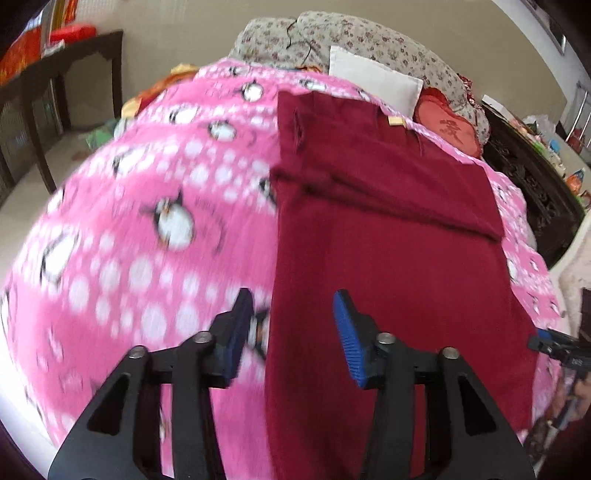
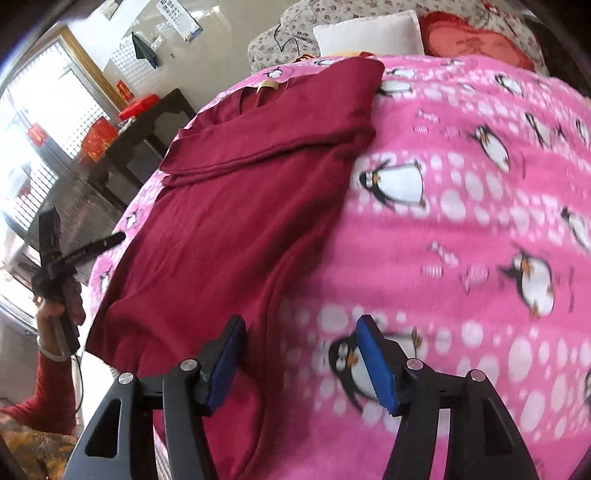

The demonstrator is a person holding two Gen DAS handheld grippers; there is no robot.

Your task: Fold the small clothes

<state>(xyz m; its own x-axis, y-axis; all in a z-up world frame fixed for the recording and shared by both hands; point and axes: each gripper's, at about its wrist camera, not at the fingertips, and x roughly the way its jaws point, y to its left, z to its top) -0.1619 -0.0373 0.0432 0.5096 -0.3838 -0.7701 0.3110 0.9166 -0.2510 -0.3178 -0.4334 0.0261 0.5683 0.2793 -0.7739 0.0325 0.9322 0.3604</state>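
A dark red shirt (image 1: 388, 236) lies flat on a pink penguin blanket (image 1: 147, 229), its sleeves folded in across the chest and a tan neck label at the far end. My left gripper (image 1: 295, 325) is open and empty, hovering over the shirt's near left edge. In the right wrist view the shirt (image 2: 236, 221) lies to the left, on the blanket (image 2: 461, 229). My right gripper (image 2: 299, 354) is open and empty over the shirt's near right edge. Each gripper shows at the other view's edge: the left one (image 2: 55, 254), the right one (image 1: 554, 343).
A white pillow (image 1: 376, 79), a floral quilt (image 1: 332, 33) and a red heart cushion (image 1: 448, 127) lie at the bed's head. A dark wooden table (image 1: 55, 92) stands to the left, carved dark furniture (image 1: 528, 184) to the right.
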